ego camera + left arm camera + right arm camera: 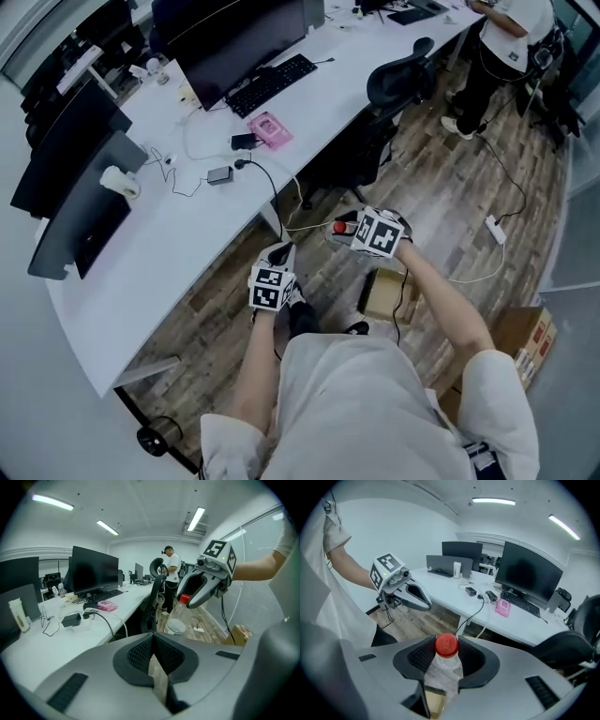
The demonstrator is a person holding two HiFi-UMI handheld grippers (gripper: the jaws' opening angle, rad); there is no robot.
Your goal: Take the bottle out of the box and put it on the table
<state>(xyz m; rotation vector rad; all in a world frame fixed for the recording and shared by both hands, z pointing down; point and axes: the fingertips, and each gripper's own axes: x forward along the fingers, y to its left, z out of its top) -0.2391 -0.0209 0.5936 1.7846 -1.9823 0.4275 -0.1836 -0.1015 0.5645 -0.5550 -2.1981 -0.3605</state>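
Note:
A clear plastic bottle with a red cap sits between the jaws of my right gripper, which is shut on its neck and shoulder. In the head view the right gripper holds the bottle in the air over the wooden floor, above the small open cardboard box. The white table lies to the left. My left gripper hovers beside it, near the table's edge, shut with nothing in it. In the left gripper view its pads meet, and the bottle hangs from the right gripper.
The table carries monitors, a keyboard, a pink case, chargers and cables. A black office chair stands at the table. A power strip lies on the floor, a second cardboard box at right. A person stands far off.

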